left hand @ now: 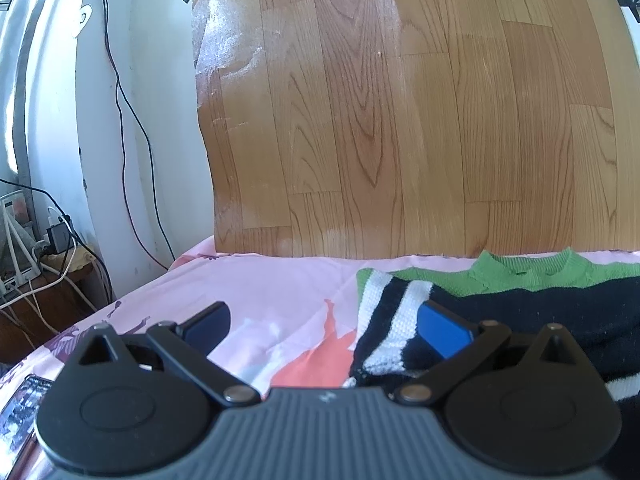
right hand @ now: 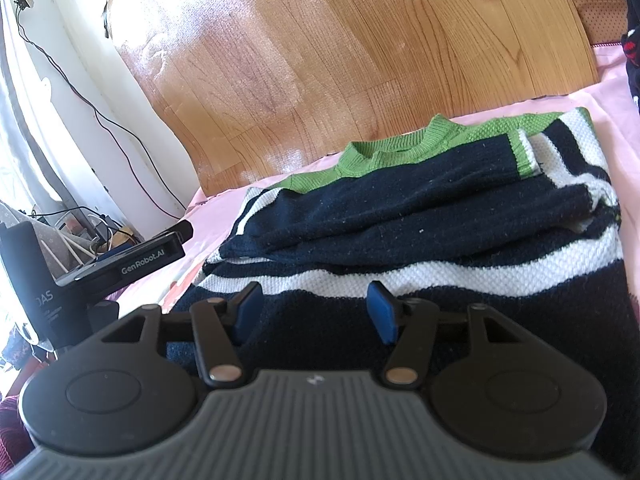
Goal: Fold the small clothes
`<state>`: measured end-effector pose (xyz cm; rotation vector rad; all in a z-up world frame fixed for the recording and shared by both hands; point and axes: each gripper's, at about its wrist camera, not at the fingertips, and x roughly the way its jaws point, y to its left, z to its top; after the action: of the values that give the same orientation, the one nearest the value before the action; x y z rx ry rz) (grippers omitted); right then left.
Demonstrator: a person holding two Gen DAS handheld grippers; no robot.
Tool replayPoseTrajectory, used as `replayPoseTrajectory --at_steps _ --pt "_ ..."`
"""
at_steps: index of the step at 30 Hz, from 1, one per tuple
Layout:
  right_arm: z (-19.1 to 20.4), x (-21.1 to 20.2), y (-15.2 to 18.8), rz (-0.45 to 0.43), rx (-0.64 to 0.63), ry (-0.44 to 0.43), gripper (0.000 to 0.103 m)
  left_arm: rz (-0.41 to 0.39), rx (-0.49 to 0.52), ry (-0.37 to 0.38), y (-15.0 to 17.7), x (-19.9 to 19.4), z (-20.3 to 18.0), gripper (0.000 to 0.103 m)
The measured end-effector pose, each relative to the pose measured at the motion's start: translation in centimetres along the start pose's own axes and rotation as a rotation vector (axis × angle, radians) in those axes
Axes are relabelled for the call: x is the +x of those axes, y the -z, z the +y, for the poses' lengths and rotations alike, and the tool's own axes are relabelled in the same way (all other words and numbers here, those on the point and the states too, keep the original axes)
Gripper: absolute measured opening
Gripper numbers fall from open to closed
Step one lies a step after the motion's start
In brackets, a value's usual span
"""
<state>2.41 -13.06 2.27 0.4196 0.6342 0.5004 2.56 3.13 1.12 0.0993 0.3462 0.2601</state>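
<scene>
In the left wrist view the left gripper (left hand: 326, 328) gapes wide and empty, the striped sweater (left hand: 500, 312) at lower right on the pink sheet (left hand: 280, 284). In the right wrist view the right gripper (right hand: 314, 312) stands released over the folded sweater (right hand: 420, 224) filling mid-frame (green collar toward the wood board (right hand: 360, 40)).

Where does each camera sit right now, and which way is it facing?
Left wrist: on the left gripper, low over the pink sheet, facing the wood panel; open jaws, the sweater's left edge beside them.
Right wrist: on the right gripper, over the sweater, facing the same panel; open jaws, left gripper alongside.
Shared: sweater, sheet, panel.
</scene>
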Motion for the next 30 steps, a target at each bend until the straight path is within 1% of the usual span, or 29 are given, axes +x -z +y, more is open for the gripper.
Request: replayPoseTrajectory --at_steps 30 --pt "0.06 -0.04 -0.02 0.0 -0.001 0.001 0.061 0.005 0.002 0.0 -0.01 0.17 -0.19 0.103"
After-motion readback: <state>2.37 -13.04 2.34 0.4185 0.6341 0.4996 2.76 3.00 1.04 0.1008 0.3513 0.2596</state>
